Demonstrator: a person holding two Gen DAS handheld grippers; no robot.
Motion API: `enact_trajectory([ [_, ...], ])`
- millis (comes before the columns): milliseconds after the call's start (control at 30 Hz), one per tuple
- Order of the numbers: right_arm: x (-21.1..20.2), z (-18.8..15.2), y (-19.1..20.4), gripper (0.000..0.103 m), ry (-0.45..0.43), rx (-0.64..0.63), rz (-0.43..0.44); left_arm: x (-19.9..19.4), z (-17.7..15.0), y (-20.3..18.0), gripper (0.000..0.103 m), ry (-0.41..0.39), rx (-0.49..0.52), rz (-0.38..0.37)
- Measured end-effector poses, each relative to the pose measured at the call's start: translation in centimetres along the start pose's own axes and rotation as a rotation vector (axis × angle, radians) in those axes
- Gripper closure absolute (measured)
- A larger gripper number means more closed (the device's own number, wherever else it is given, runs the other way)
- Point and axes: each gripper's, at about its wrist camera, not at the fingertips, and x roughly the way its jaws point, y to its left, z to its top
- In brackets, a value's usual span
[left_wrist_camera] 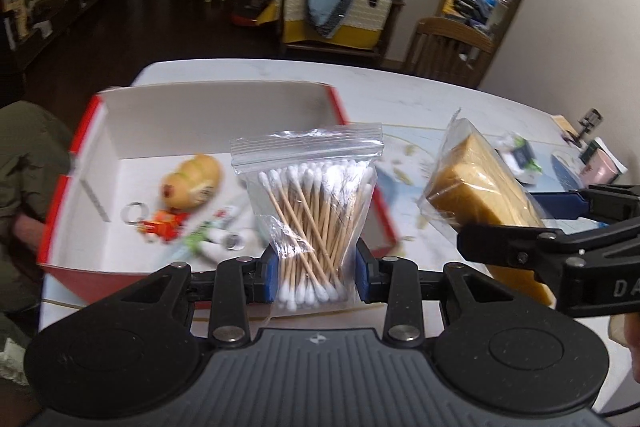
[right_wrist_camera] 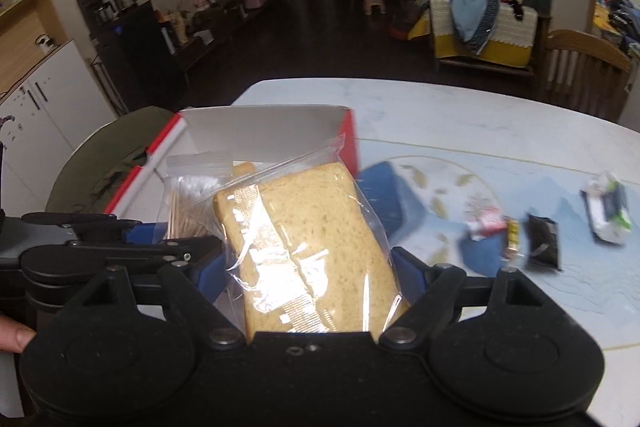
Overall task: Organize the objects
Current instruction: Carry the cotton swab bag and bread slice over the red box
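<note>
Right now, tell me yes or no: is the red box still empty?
No. In the left wrist view the red box already holds a bread-shaped toy, a keyring figure and other small items.

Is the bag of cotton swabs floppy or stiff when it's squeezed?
Probably floppy: the bag of cotton swabs is thin crinkled plastic, pinched by the left tool. Likely light, since it stands upright from a bottom grip. The loose sticks may shift.
</note>
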Motion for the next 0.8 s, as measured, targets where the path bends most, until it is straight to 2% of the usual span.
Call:
enact_trajectory([
  [267,3.0,2.6,3.3,0.02,-0.011,-0.063,-0.039,-0.5,1.4,5.8,0.069,-0.005,-0.016,0.06],
  [400,4.7,4.1,4.6,0.02,-0.025,-0.09,-0.06,-0.2,2.7,7.9,0.069,-0.001,0.014,0.093],
  [600,7.8,5.7,6.3,0.02,-0.025,-0.13,-0.091,1.3,4.8,9.7,0.069,0.022,0.058,0.112],
  [800,10.7,6.2,7.5,0.02,0.005,-0.207,-0.106,4.4,6.0,11.0,0.069,0.082,0.091,0.116],
])
